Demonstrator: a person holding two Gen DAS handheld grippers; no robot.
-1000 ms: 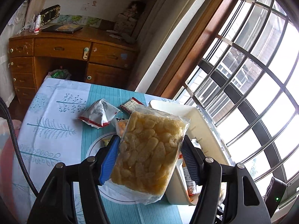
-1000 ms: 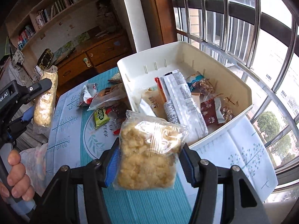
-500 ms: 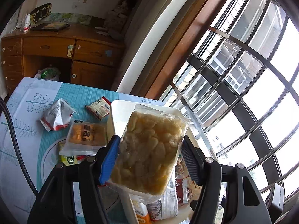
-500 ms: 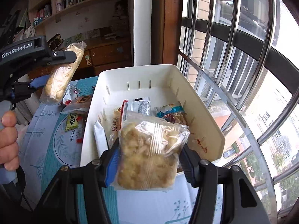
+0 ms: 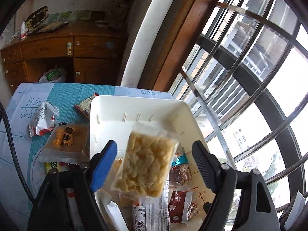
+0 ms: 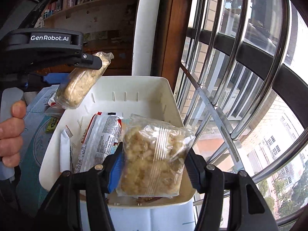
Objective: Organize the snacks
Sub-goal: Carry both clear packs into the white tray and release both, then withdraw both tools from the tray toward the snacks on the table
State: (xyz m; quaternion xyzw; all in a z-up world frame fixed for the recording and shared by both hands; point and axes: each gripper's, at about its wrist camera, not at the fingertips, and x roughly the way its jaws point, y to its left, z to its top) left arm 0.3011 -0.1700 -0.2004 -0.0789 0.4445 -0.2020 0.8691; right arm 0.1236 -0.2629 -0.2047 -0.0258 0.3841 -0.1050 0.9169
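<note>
My left gripper [image 5: 154,163] is open over the white bin [image 5: 134,105]. A clear bag of yellow puffed snacks [image 5: 146,163] hangs in the air between its spread fingers, touching neither. The right wrist view shows that bag [image 6: 80,84] tilted below the left gripper [image 6: 92,62], above the bin's left rim [image 6: 57,144]. My right gripper [image 6: 154,163] is shut on a second clear bag of pale puffed snacks [image 6: 154,159], held over the bin's near end. Several packets lie in the bin.
On the blue tablecloth [image 5: 57,94] left of the bin lie a white-red packet [image 5: 43,119], an orange packet [image 5: 67,142] and a red-striped packet [image 5: 84,105]. A window with metal bars [image 5: 231,96] is close on the right. A wooden desk [image 5: 57,53] stands behind.
Both grippers moved from beside the table to above the bin. The left gripper opened and its bag of yellow snacks came loose and dropped lower. The right gripper kept its bag.
</note>
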